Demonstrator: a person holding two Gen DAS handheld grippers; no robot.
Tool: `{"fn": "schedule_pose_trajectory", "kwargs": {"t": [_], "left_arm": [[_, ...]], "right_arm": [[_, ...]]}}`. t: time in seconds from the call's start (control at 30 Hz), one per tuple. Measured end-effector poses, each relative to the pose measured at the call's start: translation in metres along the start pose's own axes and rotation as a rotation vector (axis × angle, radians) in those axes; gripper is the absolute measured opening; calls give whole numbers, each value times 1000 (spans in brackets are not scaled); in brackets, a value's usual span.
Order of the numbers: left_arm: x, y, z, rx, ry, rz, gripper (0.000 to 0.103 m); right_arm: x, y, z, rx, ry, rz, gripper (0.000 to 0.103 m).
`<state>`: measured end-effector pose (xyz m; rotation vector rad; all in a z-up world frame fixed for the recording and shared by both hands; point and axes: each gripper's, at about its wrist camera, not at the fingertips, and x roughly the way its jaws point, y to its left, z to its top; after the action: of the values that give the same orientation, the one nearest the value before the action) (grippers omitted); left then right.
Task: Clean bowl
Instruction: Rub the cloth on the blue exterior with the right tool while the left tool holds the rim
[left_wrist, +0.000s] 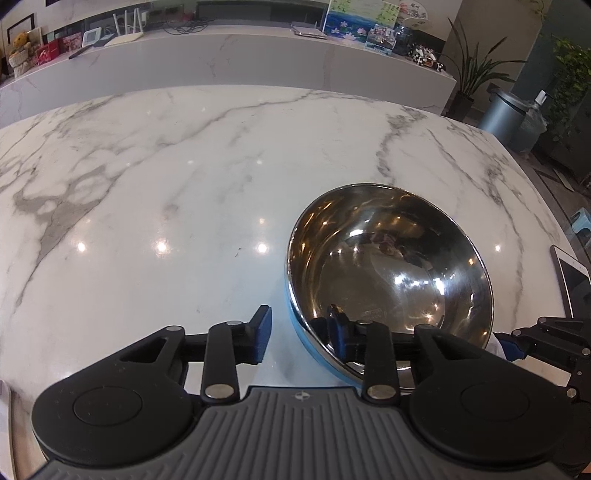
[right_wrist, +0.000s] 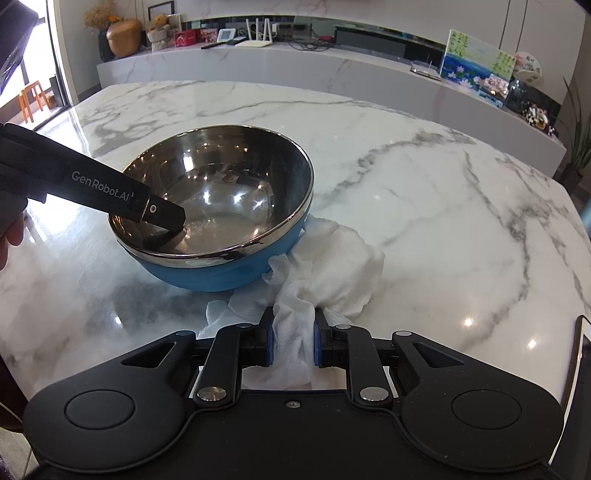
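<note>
My left gripper (left_wrist: 301, 338) straddles the near rim of the bowl (left_wrist: 391, 266): one finger inside the steel, the other outside on the worktop (left_wrist: 184, 166) side. Jaws released, a clear gap between the outer pad and the blue wall, so no grip on the rim. From the right wrist view the left gripper's finger (right_wrist: 162, 212) dips into the bowl (right_wrist: 221, 199) on its left side, tip low by the bottom.

My right gripper (right_wrist: 293, 341) is clenched on a white tissue (right_wrist: 325, 273), both blue pads pressing into the wad. The tissue bunches out ahead of the right fingers and lies on the worktop (right_wrist: 443, 184), its far end touching the bowl's blue outer wall at lower right.

Bowl sits upright on the worktop, ahead and left of the right gripper, directly ahead of the left one. Inside looks shiny, reflections only; I can't tell if any dirt is there.

Right gripper (left_wrist: 517, 345) shows at the right edge of the left view, just beside the bowl.
</note>
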<state>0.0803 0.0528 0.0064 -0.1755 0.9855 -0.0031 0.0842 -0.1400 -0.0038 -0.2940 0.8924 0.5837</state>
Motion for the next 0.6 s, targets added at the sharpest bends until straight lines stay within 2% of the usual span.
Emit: {"fn": "schedule_pose_trajectory", "kwargs": {"t": [0.07, 0.2, 0.47, 0.6], "left_arm": [[-1, -3, 0, 23, -4, -1, 21], [-1, -6, -1, 43, -7, 4, 21], [-1, -9, 1, 88, -29, 9, 19], [1, -12, 2, 100, -33, 14, 19]], "right_arm": [[-3, 0, 0, -1, -4, 1, 17], [-10, -2, 1, 6, -27, -2, 17], [-44, -23, 11, 75, -161, -11, 17], [-43, -22, 10, 64, -156, 7, 17]]}}
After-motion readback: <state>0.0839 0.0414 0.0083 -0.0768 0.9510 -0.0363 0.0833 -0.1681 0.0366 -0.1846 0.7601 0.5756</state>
